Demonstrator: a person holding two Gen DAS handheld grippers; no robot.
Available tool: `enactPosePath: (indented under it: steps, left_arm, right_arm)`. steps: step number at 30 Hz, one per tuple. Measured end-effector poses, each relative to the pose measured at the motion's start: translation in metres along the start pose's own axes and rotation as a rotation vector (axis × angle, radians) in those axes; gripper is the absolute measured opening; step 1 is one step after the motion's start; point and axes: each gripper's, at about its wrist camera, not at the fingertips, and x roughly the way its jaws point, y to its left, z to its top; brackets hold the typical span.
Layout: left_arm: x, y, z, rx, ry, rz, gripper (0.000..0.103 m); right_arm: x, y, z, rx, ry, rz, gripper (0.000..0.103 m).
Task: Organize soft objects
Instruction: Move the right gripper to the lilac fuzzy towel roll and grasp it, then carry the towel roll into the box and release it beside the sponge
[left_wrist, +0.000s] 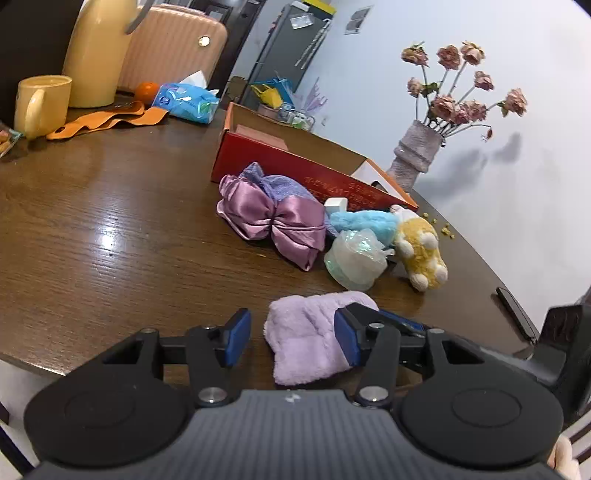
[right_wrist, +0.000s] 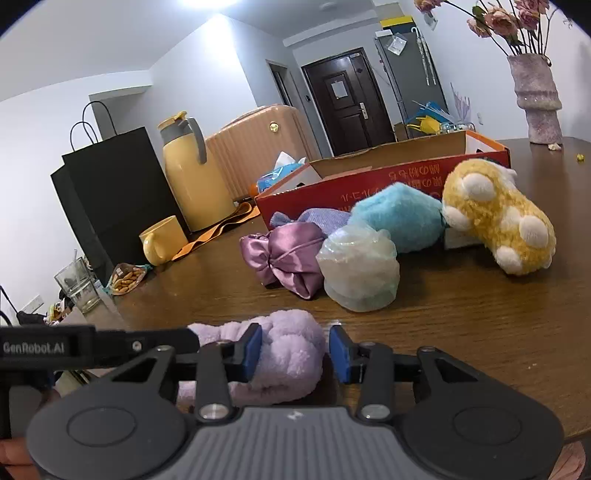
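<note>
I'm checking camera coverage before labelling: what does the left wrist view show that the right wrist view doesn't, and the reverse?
Only the left wrist view shows the round orange fruit beyond the mug, and a dark flat phone-like slab at the table edge.

Only the right wrist view shows the black paper bag, the dark door, clear glasses and an open snack packet.

Both show the fluffy lilac cloth, purple satin bow, yellow plush toy and red cardboard box.
</note>
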Motion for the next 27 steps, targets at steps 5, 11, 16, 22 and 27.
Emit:
enactPosePath:
  steps: [5, 11, 16, 22, 27]
  left_arm:
    - [0.011, 0.002, -0.006, -0.024, 0.032, 0.032, 0.031]
    - [0.006, -0.008, -0.009, 0.019, 0.013, 0.029, 0.020]
    - [-0.005, -0.017, 0.008, 0.033, -0.029, -0.026, 0.019]
    - [0.017, -0.029, 0.093, 0.043, -0.068, -0.131, 0.019]
    - [0.082, -0.035, 0.189, 0.071, -0.022, -0.071, 0.019]
  right_arm:
    - [-0.001, -0.002, -0.004, 0.030, 0.007, 0.014, 0.029]
    - [-0.009, 0.010, -0.003, -0.032, -0.012, -0.012, 0.026]
    - [-0.028, 0.019, 0.011, -0.074, -0.064, -0.012, 0.026]
    - [-0.022, 0.025, 0.088, -0.207, -0.159, -0.061, 0.026]
    - [0.046, 0.008, 0.186, -0.171, -0.086, -0.078, 0.026]
